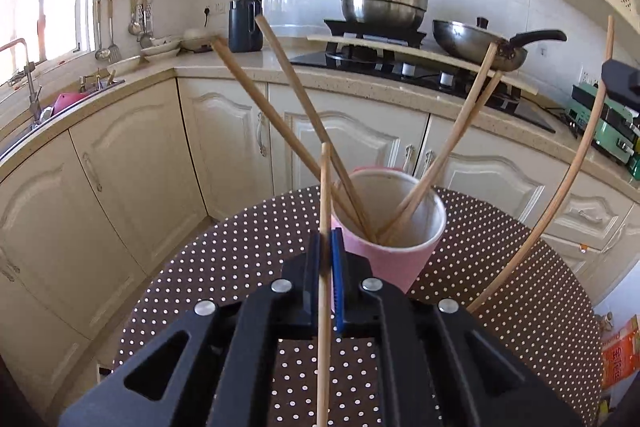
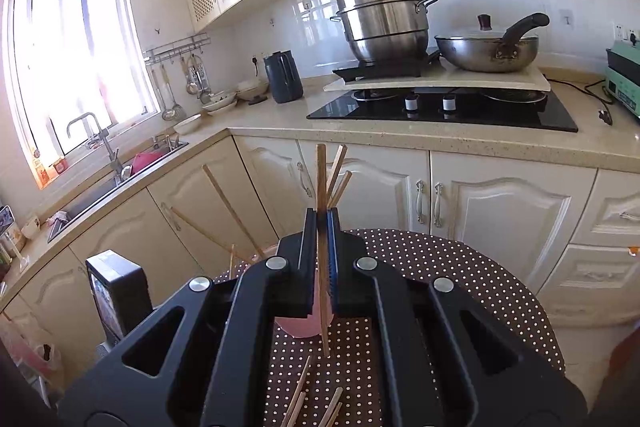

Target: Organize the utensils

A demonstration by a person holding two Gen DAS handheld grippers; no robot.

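A pink cup (image 1: 394, 243) stands on the polka-dot table (image 1: 240, 259) with several wooden chopsticks (image 1: 296, 115) leaning out of it. My left gripper (image 1: 330, 239) is shut on one upright chopstick (image 1: 325, 307), just left of the cup's rim. My right gripper (image 2: 322, 219) is shut on another upright chopstick (image 2: 321, 179); it also shows at the right of the left wrist view (image 1: 568, 195). The cup (image 2: 304, 327) is mostly hidden behind the right gripper. Several loose chopsticks (image 2: 298, 399) lie on the table (image 2: 460, 267) below it.
Cream kitchen cabinets (image 1: 120, 167) and a counter with a black cooktop (image 2: 440, 107), a steel pot (image 2: 384, 23) and a wok (image 2: 488, 51) stand behind the table. A sink (image 2: 120, 171) is at the left. A black box (image 2: 116, 295), the left gripper's camera body, is left of the right gripper.
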